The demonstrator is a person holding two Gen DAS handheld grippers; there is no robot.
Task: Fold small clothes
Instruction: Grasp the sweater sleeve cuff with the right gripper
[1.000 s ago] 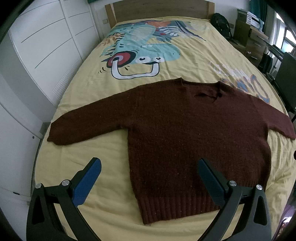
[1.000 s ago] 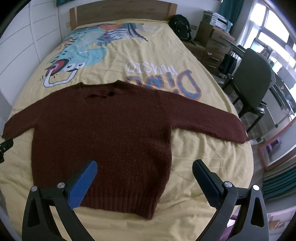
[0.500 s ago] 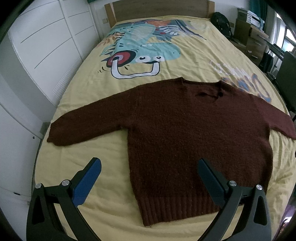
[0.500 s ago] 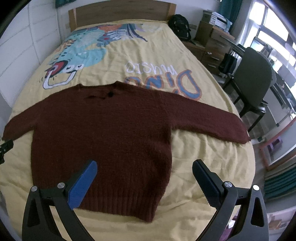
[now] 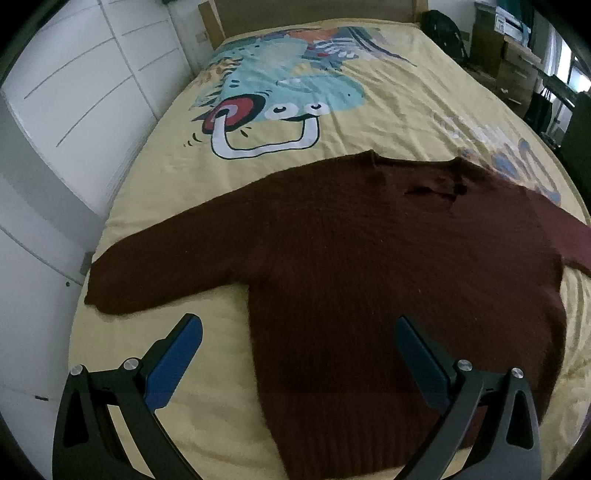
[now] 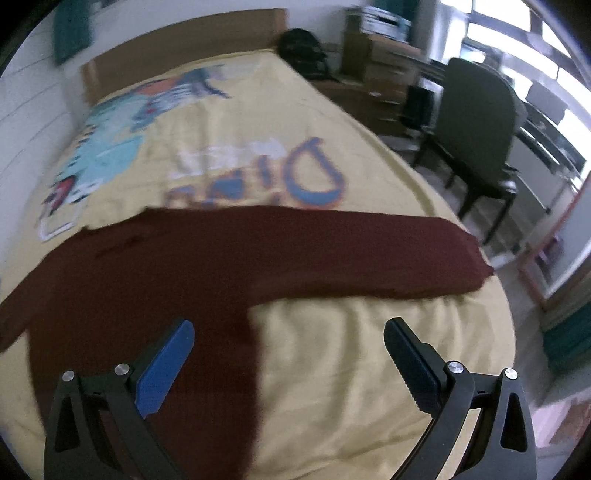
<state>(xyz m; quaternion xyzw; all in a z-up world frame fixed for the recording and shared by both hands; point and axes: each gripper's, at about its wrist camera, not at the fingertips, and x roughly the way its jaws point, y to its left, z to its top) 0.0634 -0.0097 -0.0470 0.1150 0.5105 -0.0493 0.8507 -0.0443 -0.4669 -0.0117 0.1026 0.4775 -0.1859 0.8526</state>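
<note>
A dark maroon knitted sweater (image 5: 369, 266) lies flat, front up, on the yellow bedspread (image 5: 388, 122), both sleeves spread out sideways. In the left wrist view my left gripper (image 5: 297, 332) hangs open just above the sweater's lower left side, near the armpit of the left sleeve (image 5: 147, 266). The right wrist view is blurred; the sweater (image 6: 147, 266) fills its left half and the right sleeve (image 6: 369, 254) stretches toward the bed's right edge. My right gripper (image 6: 288, 336) is open above the sweater's right side seam and the bare bedspread (image 6: 351, 369), holding nothing.
White wardrobe doors (image 5: 74, 110) run close along the bed's left side. A wooden headboard (image 5: 314, 14) stands at the far end. To the right of the bed are a dark chair (image 6: 476, 122), a wooden drawer unit (image 6: 380, 70) and a black bag (image 6: 299, 48).
Both grippers have come lower and closer to the sweater. The right gripper has swung to the right, toward the right sleeve, and its view is motion-blurred. Both stay open.
</note>
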